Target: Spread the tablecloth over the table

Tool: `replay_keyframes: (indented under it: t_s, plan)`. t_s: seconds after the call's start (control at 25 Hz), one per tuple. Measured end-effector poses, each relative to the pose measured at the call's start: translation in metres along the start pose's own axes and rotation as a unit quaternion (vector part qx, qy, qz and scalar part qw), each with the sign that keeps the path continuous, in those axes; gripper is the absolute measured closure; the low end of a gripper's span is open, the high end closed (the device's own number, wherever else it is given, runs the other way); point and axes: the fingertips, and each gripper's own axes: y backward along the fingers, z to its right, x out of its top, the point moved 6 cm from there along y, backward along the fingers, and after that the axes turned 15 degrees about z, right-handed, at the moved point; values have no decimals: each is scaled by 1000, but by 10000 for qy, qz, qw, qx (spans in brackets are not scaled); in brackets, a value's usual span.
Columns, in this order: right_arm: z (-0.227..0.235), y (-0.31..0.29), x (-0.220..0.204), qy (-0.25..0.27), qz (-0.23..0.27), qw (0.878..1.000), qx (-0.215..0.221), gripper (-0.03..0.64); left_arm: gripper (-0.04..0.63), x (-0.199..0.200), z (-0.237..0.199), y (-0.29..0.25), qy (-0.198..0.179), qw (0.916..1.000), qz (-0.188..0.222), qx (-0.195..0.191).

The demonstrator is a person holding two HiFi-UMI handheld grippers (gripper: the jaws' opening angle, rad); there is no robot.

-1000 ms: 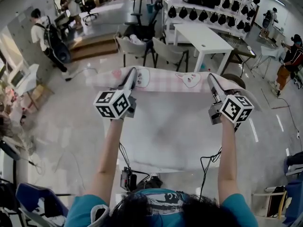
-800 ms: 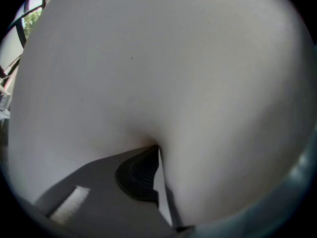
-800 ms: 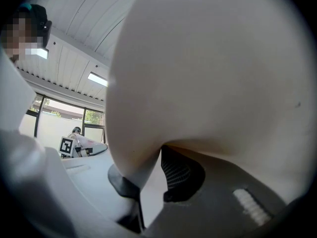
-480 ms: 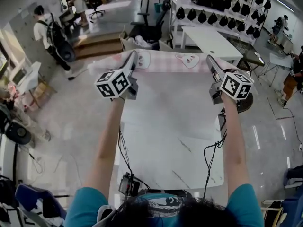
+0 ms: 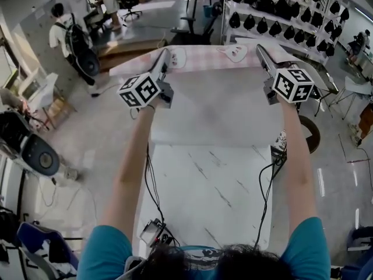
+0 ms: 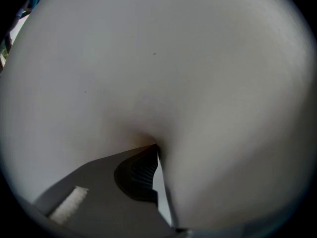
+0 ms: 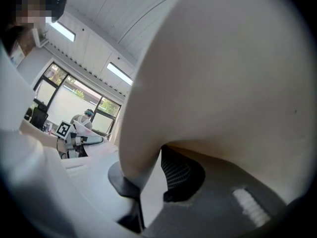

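Note:
The tablecloth [image 5: 215,107], white underneath with a pink checked far edge [image 5: 204,59], hangs stretched between my two grippers over the far half of the marble table [image 5: 204,197]. My left gripper [image 5: 165,56] holds its far left corner and my right gripper [image 5: 260,49] its far right corner, both raised and pointing away from me. In the left gripper view the white tablecloth [image 6: 158,58] fills the picture and the left gripper [image 6: 156,150] is pressed tight on a fold. In the right gripper view the tablecloth [image 7: 233,73] drapes over the right gripper [image 7: 148,177], pinched between its pads.
Cables [image 5: 268,179] hang along both table sides, and a small device [image 5: 152,232] lies at the near edge. Beyond the table are a black chair [image 5: 198,28], shelves of dark bags [image 5: 280,4], and a person with a backpack [image 5: 70,37] at the left.
Both grippers have carried the cloth's far edge forward and upward, away from me. The near half of the marble table, covered a second ago, now shows bare.

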Motion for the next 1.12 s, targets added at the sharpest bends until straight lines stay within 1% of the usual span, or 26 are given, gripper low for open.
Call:
replay_keyframes:
  t_s: [0.08, 0.16, 0.24, 0.32, 0.44, 0.6, 0.72, 0.84, 0.96, 1.12]
  plan:
    - [-1, -3, 7, 324, 228, 9992, 109, 574, 572, 6, 3, -1, -115, 9993, 298, -194]
    - [-6, 2, 14, 501, 494, 9974, 142, 574, 571, 13, 8, 0, -268, 9973, 513, -460]
    - [-10, 10, 18, 425, 658, 9969, 93, 574, 569, 21, 12, -2, -358, 9953, 567, -694]
    - [-12, 17, 20, 176, 654, 9977, -16, 572, 563, 28, 16, -5, -224, 9949, 512, -844]
    - [-14, 36, 12, -241, 409, 9985, -256, 570, 560, 24, 21, -2, 5, 9959, 200, -881]
    - [-27, 101, -36, -670, 86, 9962, -547, 569, 558, -27, 34, 47, 142, 9961, -275, -825]
    - [-46, 141, -58, -905, -99, 9933, -709, 569, 557, -50, 41, 84, 311, 9952, -496, -779]
    - [-65, 168, -66, -1146, -276, 9893, -865, 568, 552, -56, 48, 113, 437, 9941, -705, -698]
    - [-88, 192, -67, -1346, -435, 9849, -997, 567, 549, -54, 56, 143, 614, 9924, -888, -596]
    - [-119, 227, -72, -1620, -625, 9773, -1213, 566, 543, -54, 67, 185, 869, 9885, -1173, -393]
